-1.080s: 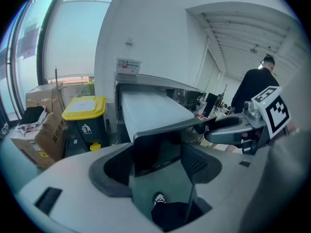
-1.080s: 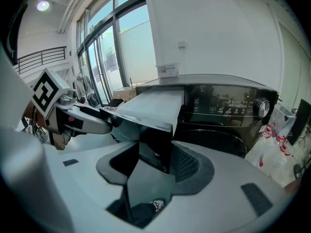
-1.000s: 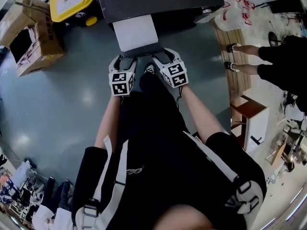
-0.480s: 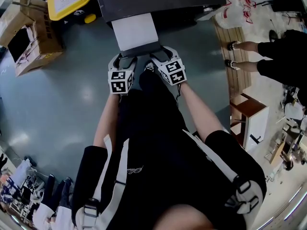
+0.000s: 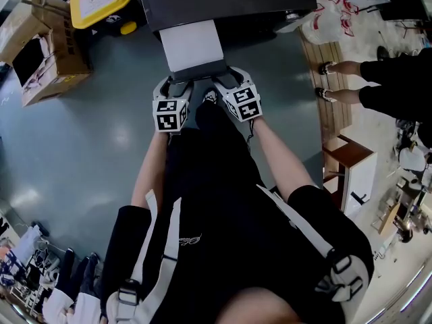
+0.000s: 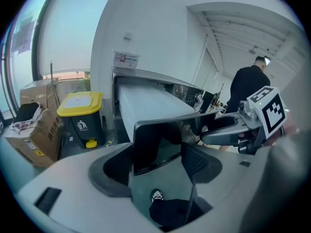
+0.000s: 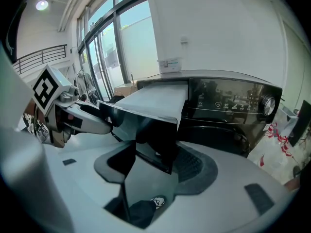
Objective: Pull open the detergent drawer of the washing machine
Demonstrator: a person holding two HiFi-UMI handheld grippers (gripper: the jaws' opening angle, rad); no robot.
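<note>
**A:** How far along is the pull?

**B:** Most of it looks done. The detergent drawer juts out of the dark washing machine at the far side of the scene. A long stretch of its white top is exposed, running toward the person.

**A:** And the grippers?

**B:** Both are at the near end of the drawer, on its dark front panel. The left gripper is at the panel's left end and the right gripper at its right end.

**A:** What do the jaws show?

**B:** In the left gripper view, the panel stands between the jaws of the left gripper. One jaw sits against the panel's left edge and the other lies over its face, so they appear clamped on it. In the right gripper view, the jaws of the right gripper are set fairly wide around the panel's corner. They have just been closing a little, and the textured pad meets the panel's edge, so that reads as a grip too.

**A:** So what is left?

**B:** Little, by the look of it. The drawer is clearly open, well out from the machine's control panel. Whether it has reached the end of its travel cannot be told. At most a last bit of pull remains, and then both grippers need to let go.
</note>
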